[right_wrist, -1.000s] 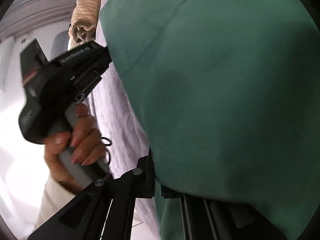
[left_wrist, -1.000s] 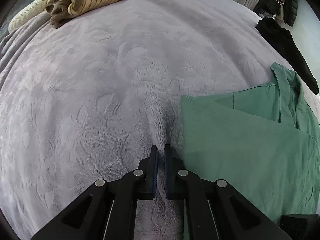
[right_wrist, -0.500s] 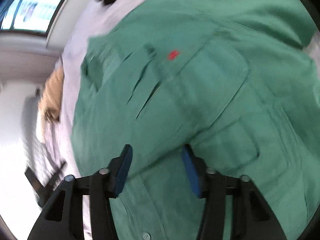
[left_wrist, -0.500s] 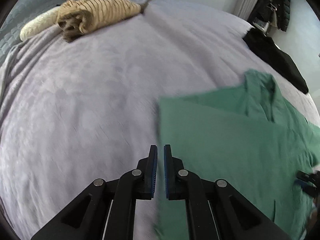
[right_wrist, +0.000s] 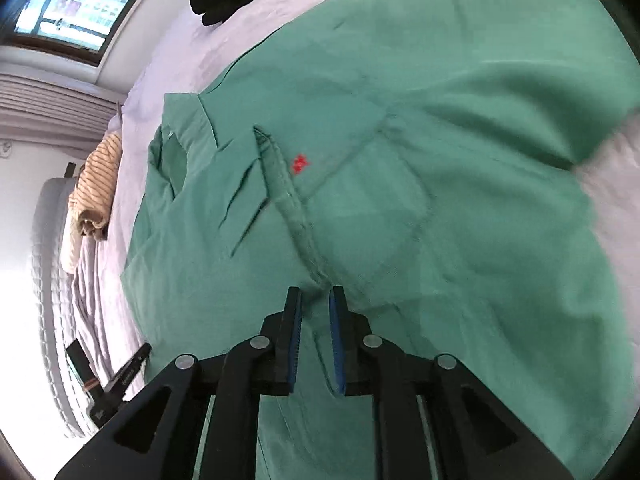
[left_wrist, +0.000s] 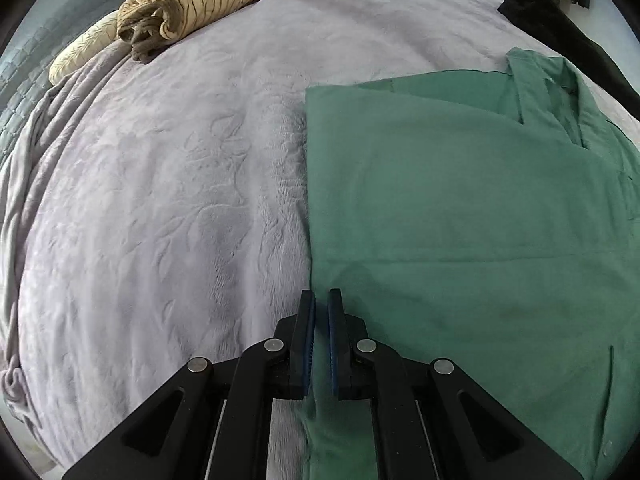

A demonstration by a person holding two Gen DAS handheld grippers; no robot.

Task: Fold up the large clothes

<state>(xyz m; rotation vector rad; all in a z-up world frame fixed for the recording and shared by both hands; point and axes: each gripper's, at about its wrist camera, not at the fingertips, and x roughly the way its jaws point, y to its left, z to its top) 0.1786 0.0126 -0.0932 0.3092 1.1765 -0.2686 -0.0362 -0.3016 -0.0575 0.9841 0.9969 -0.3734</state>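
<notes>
green shirt (left_wrist: 460, 200) now lies flat on the bed (left_wrist: 160, 200), one side folded; right gripper (right_wrist: 314, 344) opening empty above it, left gripper (left_wrist: 320, 344) closed on its edge

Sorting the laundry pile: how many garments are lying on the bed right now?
3: a green collared shirt spread out near the tools, a rolled tan striped garment at the far left by the pillow, and a black garment at the far right edge. Others may lie out of view.
</notes>
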